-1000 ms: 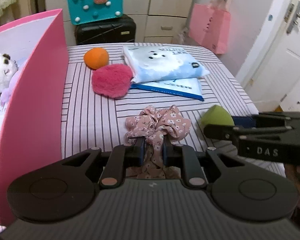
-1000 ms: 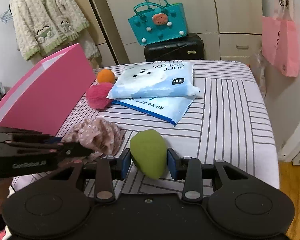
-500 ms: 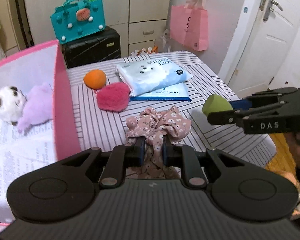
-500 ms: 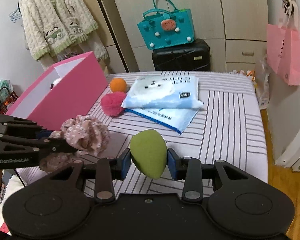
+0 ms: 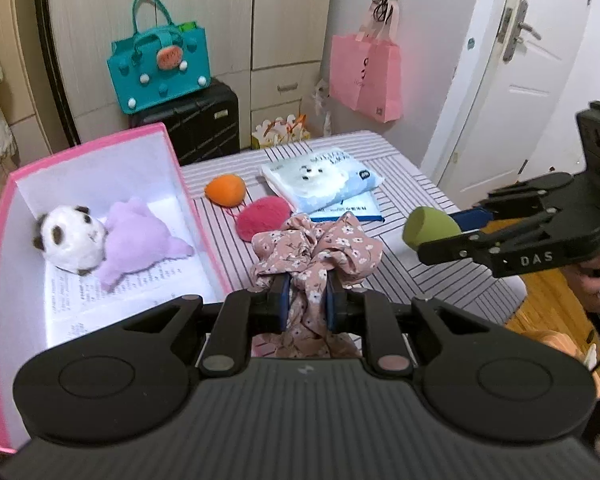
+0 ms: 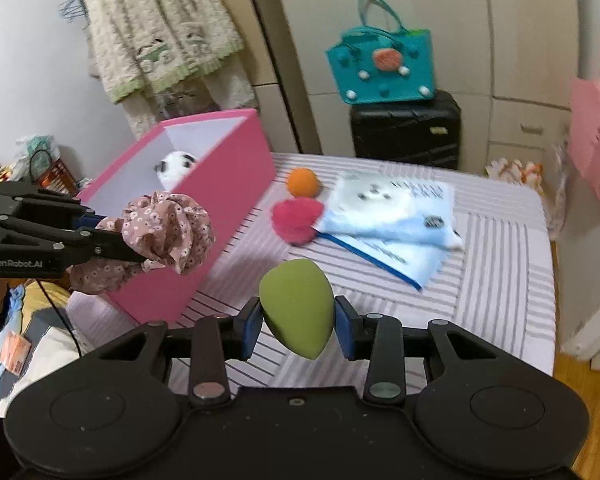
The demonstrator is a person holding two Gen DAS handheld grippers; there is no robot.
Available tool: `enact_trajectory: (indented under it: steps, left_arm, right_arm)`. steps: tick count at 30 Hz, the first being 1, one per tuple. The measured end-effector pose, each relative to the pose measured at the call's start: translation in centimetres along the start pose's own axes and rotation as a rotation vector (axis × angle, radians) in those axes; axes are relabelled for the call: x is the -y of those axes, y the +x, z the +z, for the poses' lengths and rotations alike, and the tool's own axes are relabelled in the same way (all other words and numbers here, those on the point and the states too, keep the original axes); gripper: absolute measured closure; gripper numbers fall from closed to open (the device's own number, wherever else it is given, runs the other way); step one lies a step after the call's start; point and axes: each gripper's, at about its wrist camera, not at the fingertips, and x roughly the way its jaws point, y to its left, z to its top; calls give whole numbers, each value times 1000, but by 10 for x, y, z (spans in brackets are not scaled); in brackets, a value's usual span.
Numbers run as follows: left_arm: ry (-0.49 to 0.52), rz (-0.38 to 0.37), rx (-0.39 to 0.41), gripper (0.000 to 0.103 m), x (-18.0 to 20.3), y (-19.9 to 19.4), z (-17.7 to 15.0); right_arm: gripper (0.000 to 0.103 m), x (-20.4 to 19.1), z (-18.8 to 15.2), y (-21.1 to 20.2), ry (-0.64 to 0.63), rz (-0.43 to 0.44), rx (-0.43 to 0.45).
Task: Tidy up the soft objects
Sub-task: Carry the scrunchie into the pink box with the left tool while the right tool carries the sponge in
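Scrunchie [image 5: 316, 248] and green sponge [image 6: 297, 307] have both left the striped table [image 6: 496, 296] since a second ago and now hang in the air. Left gripper [image 5: 307, 304] is pinched tight on the floral fabric; right gripper [image 6: 298, 326] is clamped narrowly on the sponge. Pink box [image 5: 100, 168] at the table's left edge, holding a plush panda [image 5: 70, 238], looks like the destination.

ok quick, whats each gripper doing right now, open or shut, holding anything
Left gripper: shut on the floral scrunchie, lifted off the table.
Right gripper: shut on the green sponge, also held in the air.
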Motion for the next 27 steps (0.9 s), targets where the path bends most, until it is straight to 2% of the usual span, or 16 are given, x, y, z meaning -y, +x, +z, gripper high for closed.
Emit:
enact_trajectory:
  steps: [3,8,13,20,27]
  left_arm:
    - [-2,9,37,85,-8,-17,-3]
    - [-46,41,86,85,-32,-38,-12]
    - [-101,70,94,85,-62,-48,-14]
    - [-204,138,-6,85,-114,-26,-15]
    - [-109,255,-93,85,-132,-3,-1]
  right_arm:
    - [60,-16,9,1,-41,36,8]
    - [60,-39,19,8,-72,114,-31]
    - [60,-65,34,15,-145,138,-21]
    - [60,-95,65,34,-244,160,8]
    - [60,-132,98,67,-406,167,28]
